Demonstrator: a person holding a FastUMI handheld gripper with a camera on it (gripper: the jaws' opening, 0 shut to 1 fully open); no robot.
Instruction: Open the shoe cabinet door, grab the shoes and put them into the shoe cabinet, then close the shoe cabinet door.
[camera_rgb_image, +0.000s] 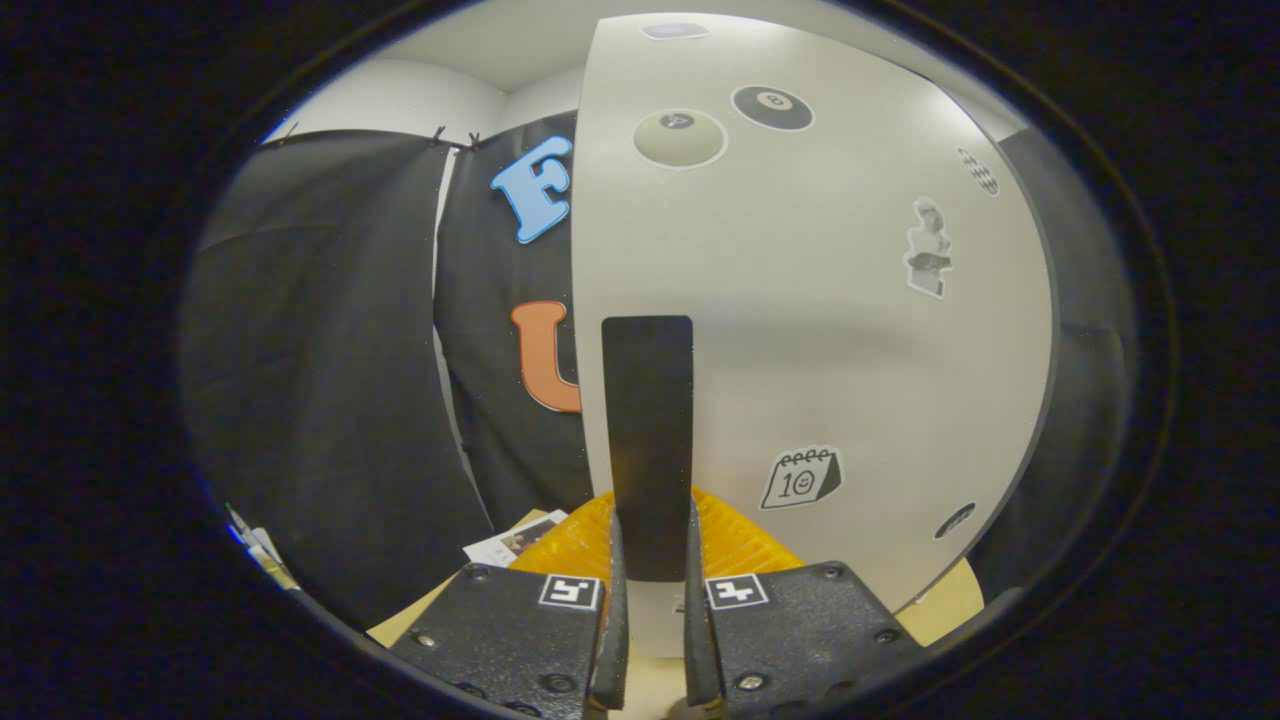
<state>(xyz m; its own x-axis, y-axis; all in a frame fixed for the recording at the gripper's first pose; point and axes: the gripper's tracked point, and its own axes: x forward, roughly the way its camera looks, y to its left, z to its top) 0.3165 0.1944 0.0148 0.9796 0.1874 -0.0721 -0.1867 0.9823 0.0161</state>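
Note:
A white shoe cabinet door (820, 300) with several stickers stands right in front of me. Its long dark upright handle (648, 420) runs down near the door's left edge. My gripper (650, 560) is closed around the lower end of that handle, one finger on each side, both pressing against it. No shoes are in sight.
Black cloth booth wall (330, 380) hangs to the left of the door and behind it. A tan floor (940, 610) lies below the door. Some printed paper (515, 540) lies on the floor left of the fingers.

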